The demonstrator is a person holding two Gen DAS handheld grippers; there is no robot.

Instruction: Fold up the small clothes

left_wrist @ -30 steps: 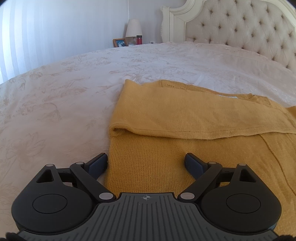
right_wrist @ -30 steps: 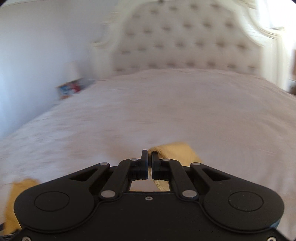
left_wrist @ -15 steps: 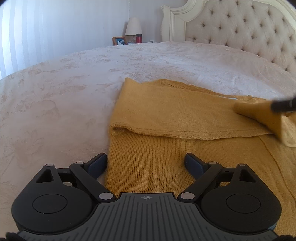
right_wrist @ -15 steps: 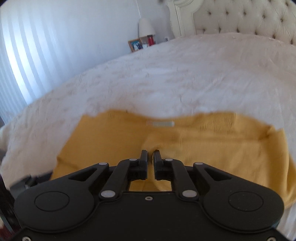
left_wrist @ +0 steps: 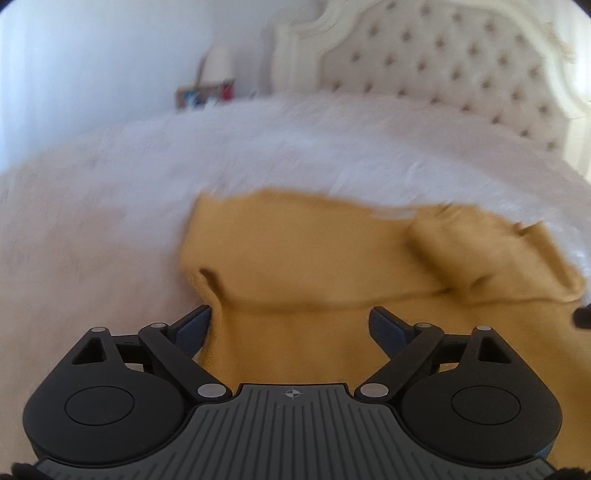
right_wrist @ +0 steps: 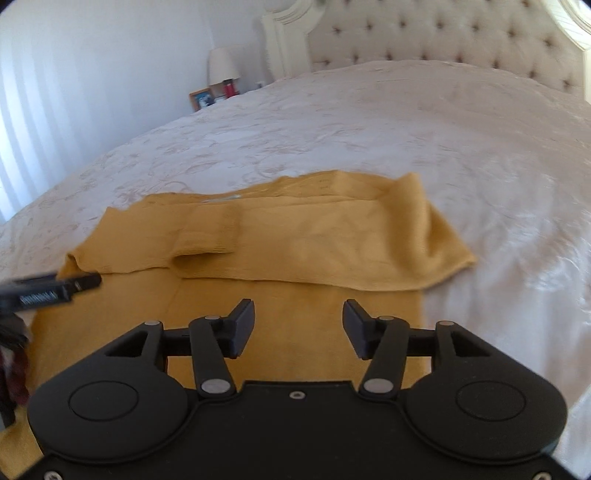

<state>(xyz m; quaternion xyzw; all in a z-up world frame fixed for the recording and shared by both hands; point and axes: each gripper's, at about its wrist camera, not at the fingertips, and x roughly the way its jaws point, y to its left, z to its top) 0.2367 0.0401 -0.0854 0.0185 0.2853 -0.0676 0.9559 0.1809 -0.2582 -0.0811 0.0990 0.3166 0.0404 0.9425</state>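
Note:
A mustard-yellow knit sweater (right_wrist: 303, 236) lies flat on the white bedspread (right_wrist: 369, 122), both sleeves folded across its chest. The right sleeve's cuff (right_wrist: 207, 236) rests on top, free of any grip. My right gripper (right_wrist: 299, 317) hovers over the sweater's lower body; its jaws are opening with nothing between them. In the blurred left wrist view the sweater (left_wrist: 295, 258) fills the middle. My left gripper (left_wrist: 291, 325) stands wide open just above the sweater's left side, holding nothing. Its left finger (right_wrist: 55, 290) shows at the left edge of the right wrist view.
A tufted cream headboard (right_wrist: 443, 33) closes off the far end of the bed. Beside it, a nightstand holds a lamp (right_wrist: 223, 66), a photo frame (right_wrist: 201, 99) and a red item. A dark red plaid sleeve (right_wrist: 14, 369) shows at the left edge.
My right gripper carried the sleeve across the sweater, came down, opened and let it go. My left gripper lifted a little and turned, staying open.

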